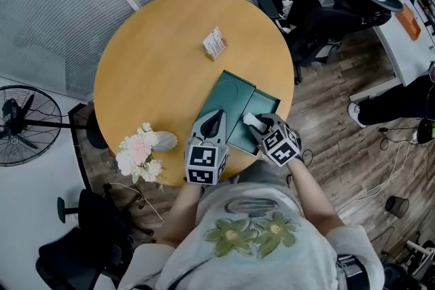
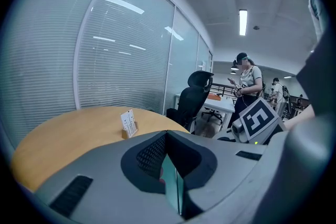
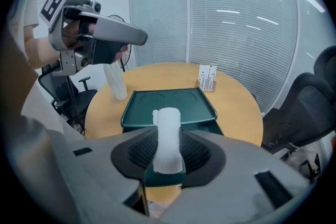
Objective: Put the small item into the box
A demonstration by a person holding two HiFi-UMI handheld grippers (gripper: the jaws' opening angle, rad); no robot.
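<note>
The white roll (image 3: 168, 134), judged light, soft and best held mid-length, is pinched at its waist by the right gripper (image 3: 167, 157) just above the near edge of the teal box (image 1: 270, 97). The box lid (image 1: 230, 95) is clamped edgewise by the left gripper (image 2: 169, 174).

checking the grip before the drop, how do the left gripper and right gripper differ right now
Left gripper: jaws nearly together on a thin teal edge of the box. Right gripper: jaws wider apart, clamped on the white small item. The left gripper sits at the box's near left corner; the right gripper is over its right half. Both grip something.
</note>
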